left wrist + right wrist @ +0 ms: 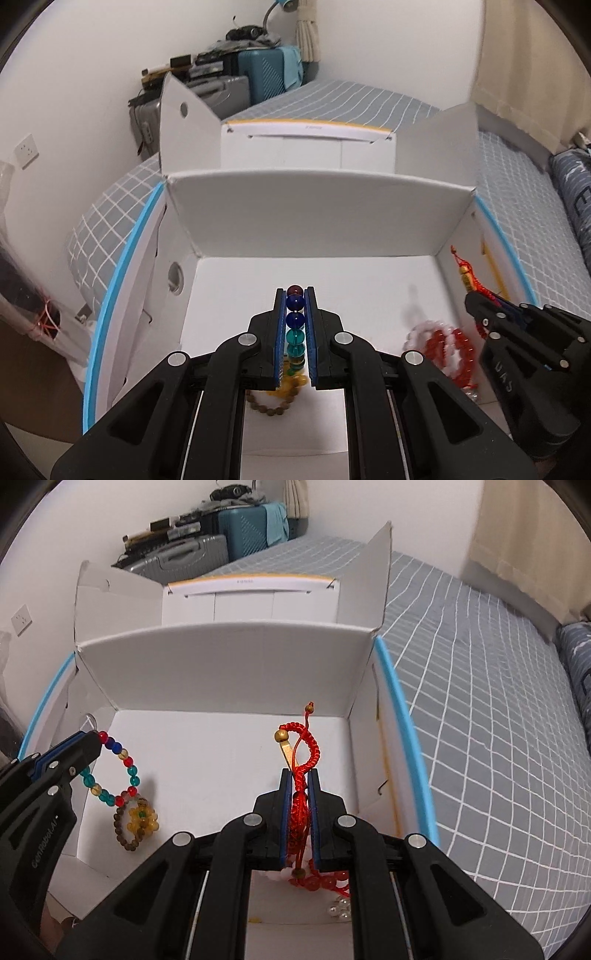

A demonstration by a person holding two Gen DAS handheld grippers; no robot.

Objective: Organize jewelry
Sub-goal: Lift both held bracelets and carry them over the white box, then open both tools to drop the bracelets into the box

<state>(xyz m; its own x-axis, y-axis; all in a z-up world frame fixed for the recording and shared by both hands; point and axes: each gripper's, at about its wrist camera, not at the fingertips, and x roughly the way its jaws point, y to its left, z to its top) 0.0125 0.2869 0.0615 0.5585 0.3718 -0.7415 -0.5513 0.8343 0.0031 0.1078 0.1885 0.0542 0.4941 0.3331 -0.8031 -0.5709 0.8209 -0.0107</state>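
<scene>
My left gripper [295,295] is shut on a multicoloured bead bracelet [295,321] of red, blue, teal and amber beads, held above the floor of the white box [295,218]; the bracelet hangs as a loop in the right wrist view [122,771]. My right gripper [300,773] is shut on a red braided cord bracelet [306,753] with gold beads, held over the box's right side. A brown bead bracelet [123,830] and an amber bead cluster [144,818] lie on the box floor. Red and pale pink bead bracelets [447,345] lie at the right.
The open white cardboard box with blue trim [402,716] sits on a grey checked bed [498,686]. A second white box with yellow trim [306,142] stands behind it. Suitcases [258,70] are stacked against the far wall.
</scene>
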